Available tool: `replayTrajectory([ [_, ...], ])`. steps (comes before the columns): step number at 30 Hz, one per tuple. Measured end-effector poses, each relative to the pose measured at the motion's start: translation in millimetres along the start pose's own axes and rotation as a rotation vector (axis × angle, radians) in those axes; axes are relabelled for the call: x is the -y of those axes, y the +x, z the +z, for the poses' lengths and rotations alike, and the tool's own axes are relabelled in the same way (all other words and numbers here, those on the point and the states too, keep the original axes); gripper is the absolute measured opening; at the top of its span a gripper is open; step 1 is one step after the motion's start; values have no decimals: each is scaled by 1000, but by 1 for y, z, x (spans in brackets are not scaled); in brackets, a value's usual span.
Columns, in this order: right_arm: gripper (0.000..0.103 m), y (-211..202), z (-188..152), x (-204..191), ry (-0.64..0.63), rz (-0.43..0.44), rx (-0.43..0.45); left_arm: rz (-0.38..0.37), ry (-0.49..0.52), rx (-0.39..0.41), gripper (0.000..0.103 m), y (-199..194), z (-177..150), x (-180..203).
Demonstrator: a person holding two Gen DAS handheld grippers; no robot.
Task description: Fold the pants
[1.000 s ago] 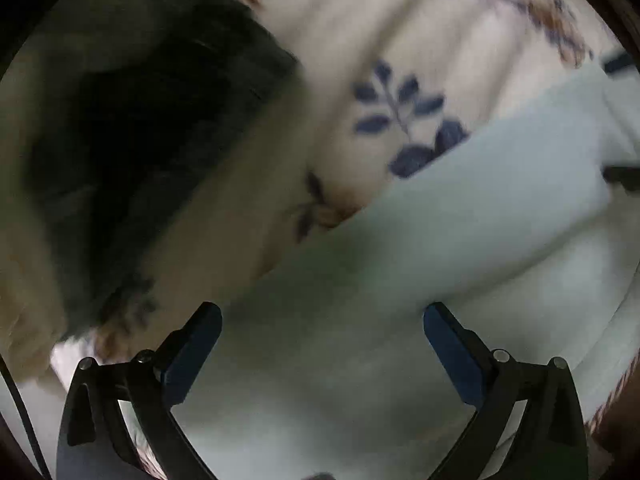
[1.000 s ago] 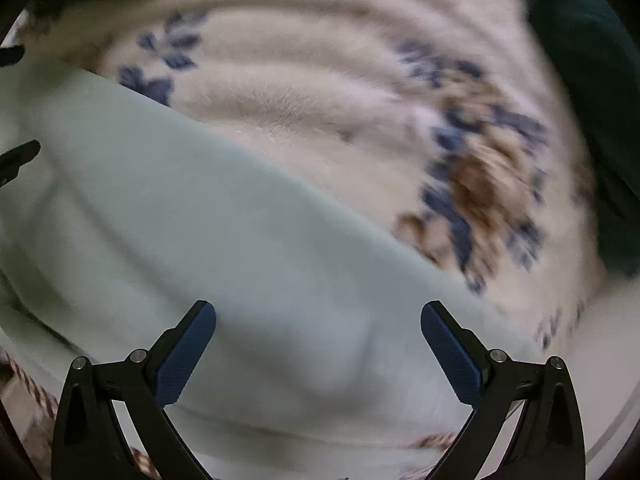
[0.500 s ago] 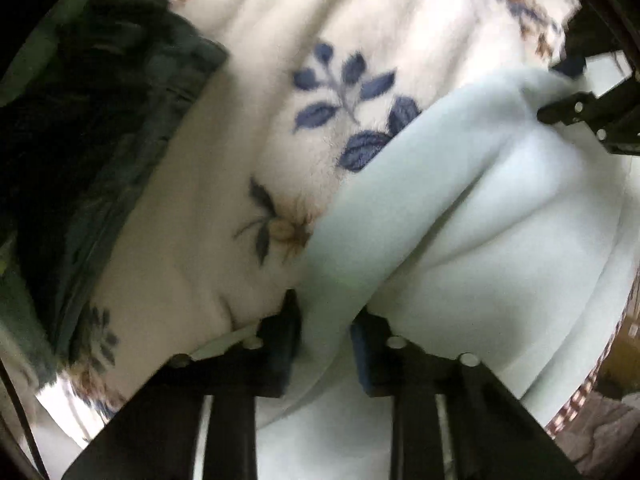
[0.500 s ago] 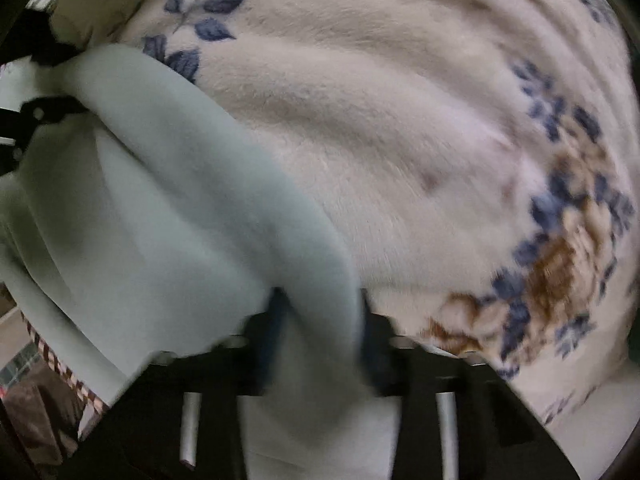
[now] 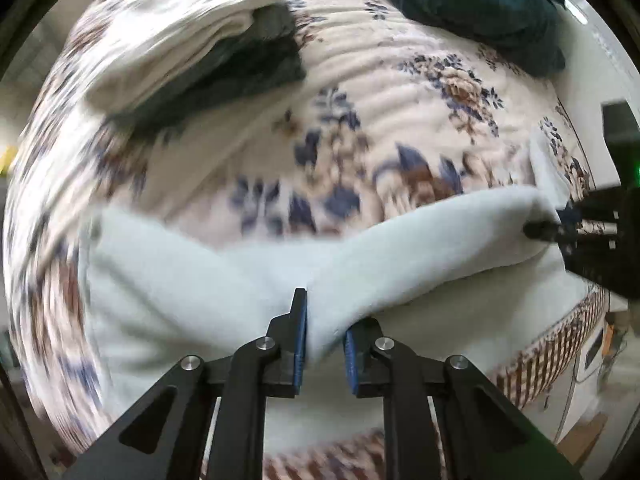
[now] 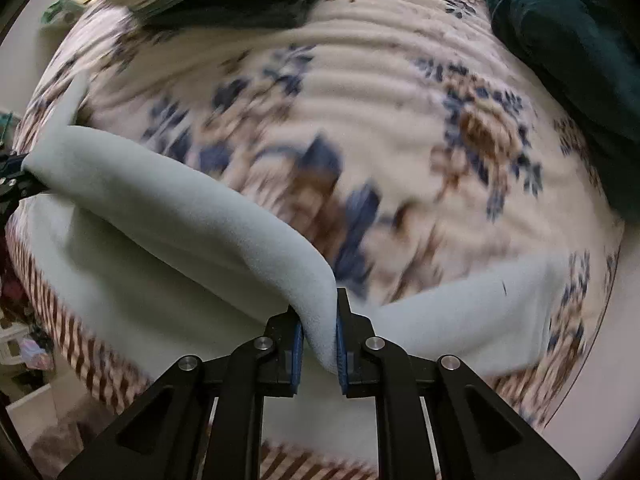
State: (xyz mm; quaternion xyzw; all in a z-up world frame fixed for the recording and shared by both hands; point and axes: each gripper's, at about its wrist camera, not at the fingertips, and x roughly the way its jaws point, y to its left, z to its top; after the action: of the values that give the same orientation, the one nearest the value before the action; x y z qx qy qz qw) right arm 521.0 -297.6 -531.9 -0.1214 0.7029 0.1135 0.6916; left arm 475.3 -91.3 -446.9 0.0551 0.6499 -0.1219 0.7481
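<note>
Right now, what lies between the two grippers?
A lifted fold of the pale green pants spans from the right gripper to the left gripper, nothing else; the right wrist view shows it.

We find no readable text, label, brand, number or sign in either wrist view. The floral blanket carries only a flower pattern, and motion blur smears the finer detail at the edges.

pale mint fleece pants, edge lifted, sagging
</note>
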Motion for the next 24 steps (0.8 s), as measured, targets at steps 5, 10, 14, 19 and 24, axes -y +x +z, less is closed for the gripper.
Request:
replayTrajectory([
  [5, 14, 13, -111, -51, 25, -46, 3, 10, -136, -114, 13, 57, -92, 15],
  [10, 17, 77, -165, -83, 44, -84, -78, 20, -194, -184, 13, 126, -123, 15],
  [14, 30, 104, -168, -85, 66, -75, -134, 30, -206, -183, 16, 133, -120, 19],
  [19, 91, 68, -165, -74, 137, 111, -96, 39, -189, -98, 25, 87, -122, 31],
  [24, 91, 21, -167, -28, 365, 269, -40, 16, -212, -33, 27, 55, -119, 26],
])
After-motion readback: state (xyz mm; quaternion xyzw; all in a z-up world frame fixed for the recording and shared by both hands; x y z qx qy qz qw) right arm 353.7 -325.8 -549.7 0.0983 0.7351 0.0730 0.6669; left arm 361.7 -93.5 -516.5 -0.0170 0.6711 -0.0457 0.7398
